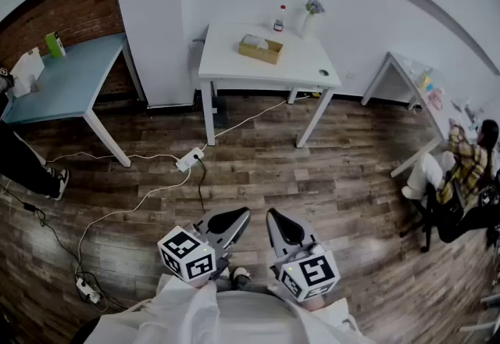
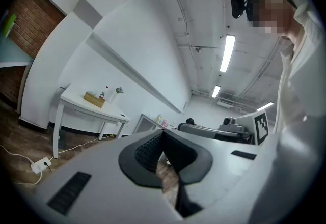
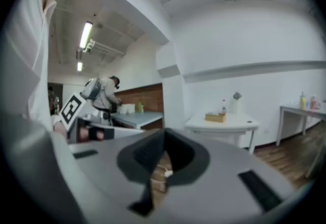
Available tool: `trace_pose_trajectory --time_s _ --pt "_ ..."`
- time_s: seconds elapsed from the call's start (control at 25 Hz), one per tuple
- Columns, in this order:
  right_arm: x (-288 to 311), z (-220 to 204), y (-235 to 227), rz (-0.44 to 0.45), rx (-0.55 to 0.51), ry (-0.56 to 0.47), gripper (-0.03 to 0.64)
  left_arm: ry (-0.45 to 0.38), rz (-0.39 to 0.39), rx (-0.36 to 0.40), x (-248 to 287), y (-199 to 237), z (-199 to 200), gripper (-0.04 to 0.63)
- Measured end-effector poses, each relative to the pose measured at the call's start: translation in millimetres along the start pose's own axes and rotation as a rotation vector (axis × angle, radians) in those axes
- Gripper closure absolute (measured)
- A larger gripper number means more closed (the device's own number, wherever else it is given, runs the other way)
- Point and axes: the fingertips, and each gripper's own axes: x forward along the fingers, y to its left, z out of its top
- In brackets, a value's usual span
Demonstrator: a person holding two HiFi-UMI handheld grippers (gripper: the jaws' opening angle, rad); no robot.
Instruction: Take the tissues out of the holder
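The holder (image 1: 261,48), a low tan box, sits on the far white table (image 1: 234,69), toward its far edge, with pale tissues (image 1: 254,40) showing at its open top. It lies square on the tabletop and clear of the edges, so I judge it a steady target for a pull from above. Just behind it, to the right, stand 1 small bottle (image 1: 278,19) and 1 vase (image 1: 308,19), near enough that a reach from that side might knock them. A small dark disc (image 1: 323,73) lies near the table's right corner, well apart from the holder.

Between the table and the person stretches bare wood floor (image 1: 328,178), crossed on the left by a white cable to a power strip (image 1: 189,159). A blue table (image 1: 74,80) stands at far left, and a seated person (image 1: 461,170) is at the right.

The left gripper (image 1: 232,219) and right gripper (image 1: 280,225) hang close to the person's body at the near edge, side by side and aimed roughly level toward the table. Both are clenched with jaw tips meeting and nothing between them; each gripper view shows only floor through the gap behind the pads. That closed, tucked carry suits walking. The task has not begun: the person must first cross the floor, then open 1 gripper over the tissues, probably steadying the holder with the other.
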Motion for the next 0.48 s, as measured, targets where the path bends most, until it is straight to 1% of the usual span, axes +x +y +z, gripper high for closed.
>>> trace_pose_trajectory --time_s 0.16,0.48 --pt "-1.1 -1.0 2.9 0.006 0.000 0.007 0.606 0.013 0.004 0.043 -3.0 -4.8 -2.5 0.578" --pt "-1.2 -3.1 4.5 0.012 0.003 0.014 0.606 0.006 -0.005 0.040 -2.6 -8.5 -3.1 0.578"
